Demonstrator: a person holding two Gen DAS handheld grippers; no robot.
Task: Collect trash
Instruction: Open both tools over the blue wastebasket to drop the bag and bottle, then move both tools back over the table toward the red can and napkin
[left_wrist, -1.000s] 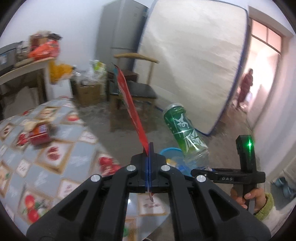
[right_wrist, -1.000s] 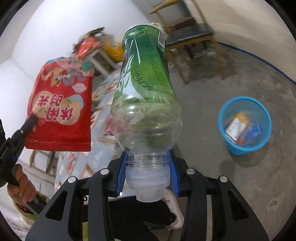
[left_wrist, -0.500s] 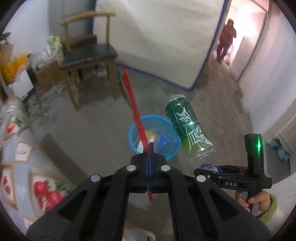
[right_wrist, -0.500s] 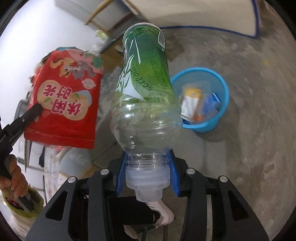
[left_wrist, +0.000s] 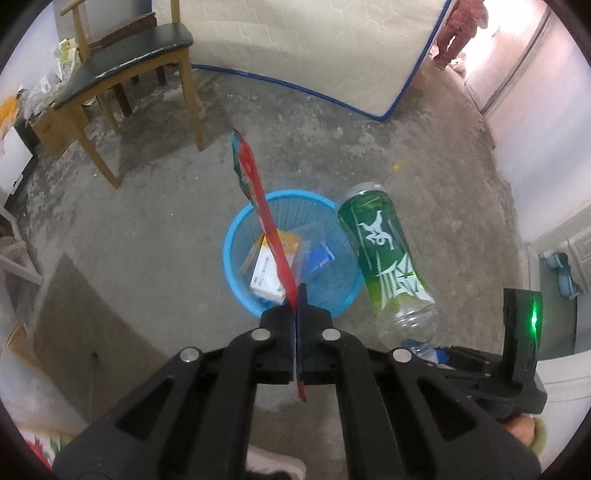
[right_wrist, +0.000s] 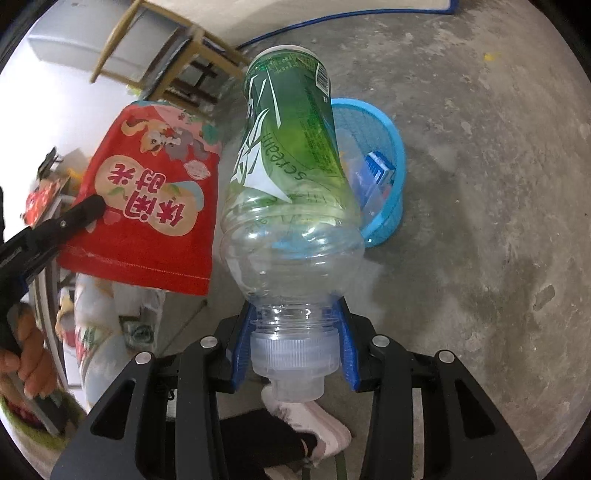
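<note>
My left gripper (left_wrist: 298, 314) is shut on a flat red snack bag (left_wrist: 264, 218), seen edge-on and held above the blue mesh trash basket (left_wrist: 240, 280). The bag's printed face shows in the right wrist view (right_wrist: 147, 206). My right gripper (right_wrist: 295, 343) is shut on the neck of an empty green-labelled plastic bottle (right_wrist: 291, 166), bottom pointing forward. The bottle also shows in the left wrist view (left_wrist: 384, 254), just right of the basket. The basket (right_wrist: 391, 155) lies behind the bottle and holds a few small boxes.
A wooden chair (left_wrist: 122, 77) with a black seat stands at the back left. A mattress (left_wrist: 314, 48) leans on the far wall, and a person in red (left_wrist: 458, 29) stands in the doorway. The floor is bare concrete. My shoe (right_wrist: 314, 424) is below.
Both grippers have swung away from the patterned table and tipped down toward the floor. The blue basket now sits right under the bag and beside the bottle. Both grips are unchanged.
</note>
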